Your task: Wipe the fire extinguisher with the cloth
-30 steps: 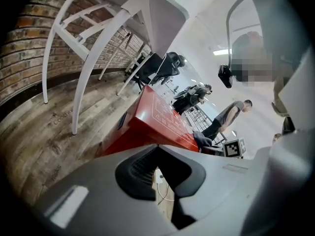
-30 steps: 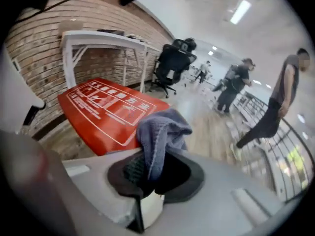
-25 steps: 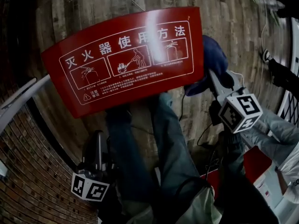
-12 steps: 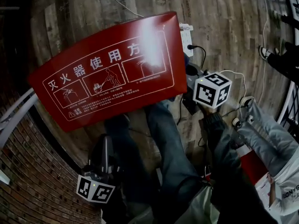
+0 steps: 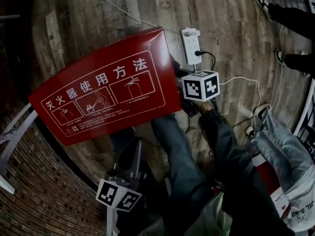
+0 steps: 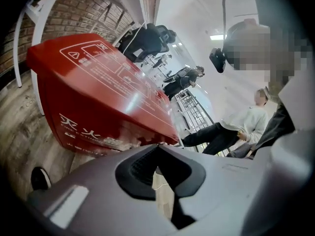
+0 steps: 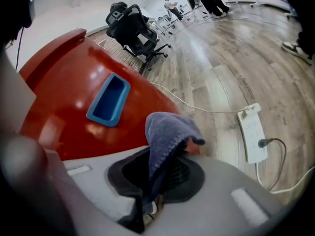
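The red fire extinguisher box [image 5: 106, 95], a long plastic case with white printed instructions on its lid, lies on the wooden plank floor [image 5: 231, 23], its long axis running from lower left to upper right in the head view. At its upper-right end is the right gripper [image 7: 165, 161], jaws clamped on a folded blue terry cloth [image 7: 167, 129] that sticks out ahead of them. That gripper's view looks onto the box's end wall, where a blue recessed handle [image 7: 108, 100] sits up and to the left of the cloth. Whether the cloth touches the red wall I cannot tell; it is at least just beside it. This hand is plainly the nearer one for wiping, I judge.

The left gripper [image 5: 139, 147] hangs below the box's long front side, jaws together and empty, its tips pointing toward that side.

Just beyond the right gripper a white power strip [image 5: 191, 45] and its cables lie on the floor, close enough to snag. The wearer's jeans-clad legs [image 5: 172, 151] stand between the grippers, and a brick wall [image 5: 29, 186] runs at left
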Demonstrator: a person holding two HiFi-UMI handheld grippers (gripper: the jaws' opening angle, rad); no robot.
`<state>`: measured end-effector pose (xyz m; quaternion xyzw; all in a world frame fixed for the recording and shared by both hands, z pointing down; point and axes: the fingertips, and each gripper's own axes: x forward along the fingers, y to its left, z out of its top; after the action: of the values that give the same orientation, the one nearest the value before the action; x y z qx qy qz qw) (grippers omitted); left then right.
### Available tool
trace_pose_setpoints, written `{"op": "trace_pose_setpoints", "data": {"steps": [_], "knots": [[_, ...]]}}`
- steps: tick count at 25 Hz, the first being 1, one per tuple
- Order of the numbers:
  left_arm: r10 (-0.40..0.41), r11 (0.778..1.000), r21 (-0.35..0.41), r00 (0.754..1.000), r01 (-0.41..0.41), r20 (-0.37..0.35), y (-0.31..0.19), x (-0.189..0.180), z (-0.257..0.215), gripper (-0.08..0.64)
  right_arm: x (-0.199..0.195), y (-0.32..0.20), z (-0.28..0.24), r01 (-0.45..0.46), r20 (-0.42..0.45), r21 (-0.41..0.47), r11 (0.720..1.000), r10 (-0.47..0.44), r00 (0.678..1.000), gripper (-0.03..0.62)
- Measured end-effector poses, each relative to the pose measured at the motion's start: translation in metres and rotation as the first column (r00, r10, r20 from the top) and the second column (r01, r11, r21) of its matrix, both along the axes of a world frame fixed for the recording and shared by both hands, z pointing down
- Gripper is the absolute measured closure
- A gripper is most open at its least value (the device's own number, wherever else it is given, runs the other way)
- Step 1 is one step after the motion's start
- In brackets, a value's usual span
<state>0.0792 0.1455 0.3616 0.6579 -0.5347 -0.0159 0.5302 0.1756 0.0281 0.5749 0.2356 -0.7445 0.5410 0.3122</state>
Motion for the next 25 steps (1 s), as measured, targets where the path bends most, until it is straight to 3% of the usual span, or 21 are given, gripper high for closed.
{"op": "trace_pose_setpoints", "data": {"steps": [3,7,10,14,17,19,22,25], "knots": [[0.014,1.0,-0.001,1.0,-0.014,-0.024,-0.004,0.015,-0.005,0.561,-0.006,-0.01,-0.034,0.013,0.087,0.039,0.999,-0.017,0.996,0.543],[0.049,0.999,0.008,0.998,-0.049,-0.04,-0.006,0.024,-0.015,0.561,-0.021,-0.05,-0.109,-0.054,0.267,0.151,0.987,0.011,0.964,0.543],[0.063,0.998,0.018,0.997,-0.063,-0.032,-0.007,0.021,-0.022,0.561,-0.028,-0.07,-0.114,-0.071,0.254,0.2,0.977,0.018,0.967,0.543],[0.052,0.999,0.012,0.998,-0.052,-0.017,0.003,0.005,-0.029,0.561,-0.015,-0.06,-0.07,-0.221,0.258,0.009,0.975,0.211,0.943,0.543],[0.029,1.0,0.003,1.0,-0.029,-0.009,0.014,-0.01,-0.036,0.561,-0.003,-0.02,-0.05,-0.219,0.216,-0.115,0.969,0.24,0.946,0.543],[0.013,1.0,-0.003,1.0,-0.013,0.001,0.021,-0.021,-0.045,0.561,0.01,0.006,-0.055,-0.197,0.196,-0.146,0.97,0.223,0.955,0.543],[-0.009,1.0,-0.008,1.0,0.009,0.016,0.031,-0.037,-0.068,0.561,0.032,0.02,-0.101,-0.217,0.189,-0.058,0.975,0.224,0.956,0.543],[-0.032,1.0,0.0,0.999,0.032,0.019,0.037,-0.051,-0.092,0.561,0.04,0.002,-0.179,-0.236,0.179,0.137,0.962,0.21,0.961,0.543]]}}
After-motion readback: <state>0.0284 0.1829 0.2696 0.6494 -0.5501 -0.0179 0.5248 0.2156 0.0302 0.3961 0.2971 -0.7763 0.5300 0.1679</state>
